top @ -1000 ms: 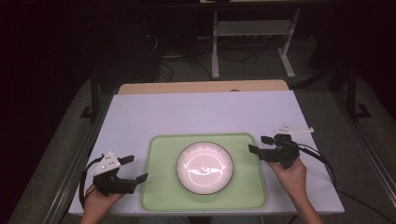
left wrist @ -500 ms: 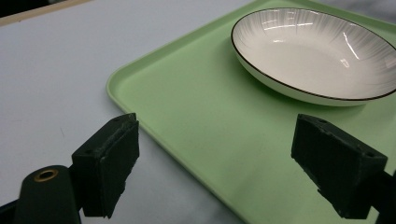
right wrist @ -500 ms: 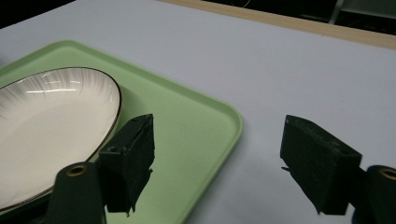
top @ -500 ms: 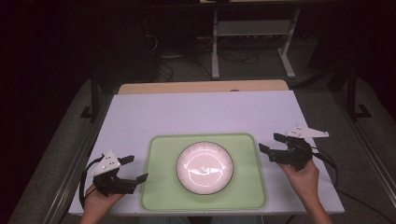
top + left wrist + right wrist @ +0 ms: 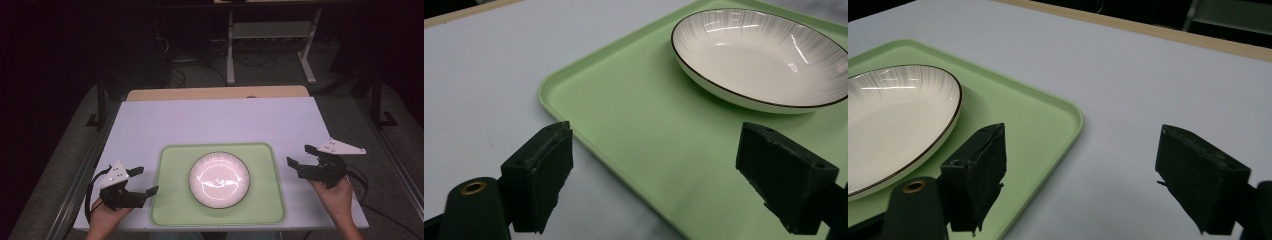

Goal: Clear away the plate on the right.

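Both claws, left point(image 5: 140, 181) and right point(image 5: 299, 157), stand apart and empty, flanking the green tray point(image 5: 170, 200) holding a white plate point(image 5: 219, 179) at lower centre; the right claw's jaws have just been opening. Judged next: each claw closes on a tray edge.

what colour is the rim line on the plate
A thin dark line edges the white plate, clearest in the left gripper view.

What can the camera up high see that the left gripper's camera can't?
The high view takes in both hands, the left gripper, the right gripper, the whole table and the floor beyond it. The left gripper view gets close enough to catch the fine streaks inside the plate and its thin dark rim, framed by that gripper's own open jaws. Both show the white plate resting on the green tray.
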`<action>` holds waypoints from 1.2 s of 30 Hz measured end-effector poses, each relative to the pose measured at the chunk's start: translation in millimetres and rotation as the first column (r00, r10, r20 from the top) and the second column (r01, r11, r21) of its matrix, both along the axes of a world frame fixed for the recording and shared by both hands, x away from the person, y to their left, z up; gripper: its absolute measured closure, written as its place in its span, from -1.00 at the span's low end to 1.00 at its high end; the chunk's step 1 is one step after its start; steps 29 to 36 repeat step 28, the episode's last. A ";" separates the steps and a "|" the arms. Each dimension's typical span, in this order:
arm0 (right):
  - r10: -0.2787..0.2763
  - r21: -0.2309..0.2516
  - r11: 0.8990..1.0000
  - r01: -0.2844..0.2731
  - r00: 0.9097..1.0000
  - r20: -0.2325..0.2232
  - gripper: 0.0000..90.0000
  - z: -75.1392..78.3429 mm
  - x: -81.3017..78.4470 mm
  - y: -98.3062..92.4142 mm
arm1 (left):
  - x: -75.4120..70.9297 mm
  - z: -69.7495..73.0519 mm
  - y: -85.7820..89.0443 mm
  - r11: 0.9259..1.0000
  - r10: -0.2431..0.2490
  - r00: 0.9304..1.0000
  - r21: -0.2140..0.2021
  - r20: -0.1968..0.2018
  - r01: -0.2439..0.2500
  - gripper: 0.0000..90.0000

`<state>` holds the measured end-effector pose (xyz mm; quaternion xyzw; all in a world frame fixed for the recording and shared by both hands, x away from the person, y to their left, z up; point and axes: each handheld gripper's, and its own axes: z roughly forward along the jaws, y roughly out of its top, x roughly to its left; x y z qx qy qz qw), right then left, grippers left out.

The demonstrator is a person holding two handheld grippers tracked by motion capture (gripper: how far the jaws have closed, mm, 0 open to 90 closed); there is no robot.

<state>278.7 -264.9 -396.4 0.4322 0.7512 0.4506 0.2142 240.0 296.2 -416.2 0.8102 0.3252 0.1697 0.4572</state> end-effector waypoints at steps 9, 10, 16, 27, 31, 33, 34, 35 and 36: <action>-0.003 0.005 1.000 0.003 1.000 -0.004 -0.60 -4.5 -8.5 -7.5 | -0.1 0.4 0.3 1.000 0.000 1.000 -0.001 0.002 0.000 -0.67; -0.002 0.003 1.000 0.002 1.000 -0.003 -0.60 -5.3 -9.8 -8.4 | -0.1 0.4 0.3 1.000 0.000 1.000 -0.001 0.002 0.000 -0.67; -0.008 0.008 1.000 0.008 1.000 -0.002 -0.60 -9.3 -18.2 -13.1 | -0.4 0.6 0.0 1.000 -0.001 1.000 -0.001 0.002 0.001 -0.67; -0.029 0.024 0.999 0.029 1.000 0.000 -0.60 -23.5 -35.4 -20.8 | -0.8 1.0 -1.3 1.000 -0.009 1.000 0.001 0.004 0.009 -0.67; -0.029 0.030 0.999 0.029 1.000 0.003 -0.60 -23.4 -35.8 -21.0 | -1.0 1.1 -1.6 1.000 -0.010 1.000 0.003 0.005 0.010 -0.67; -0.029 0.030 0.999 0.029 1.000 0.003 -0.60 -23.4 -35.8 -21.0 | -1.0 1.1 -1.6 1.000 -0.010 1.000 0.003 0.005 0.010 -0.67; -0.029 0.030 0.999 0.029 1.000 0.003 -0.60 -23.4 -35.8 -21.0 | -1.0 1.1 -1.6 1.000 -0.010 1.000 0.003 0.005 0.010 -0.67; -0.029 0.030 0.999 0.029 1.000 0.003 -0.60 -23.4 -35.8 -21.0 | -1.0 1.1 -1.6 1.000 -0.010 1.000 0.003 0.005 0.010 -0.67; -0.029 0.030 0.999 0.029 1.000 0.003 -0.60 -23.4 -35.8 -21.0 | -1.0 1.1 -1.6 1.000 -0.010 1.000 0.003 0.005 0.010 -0.67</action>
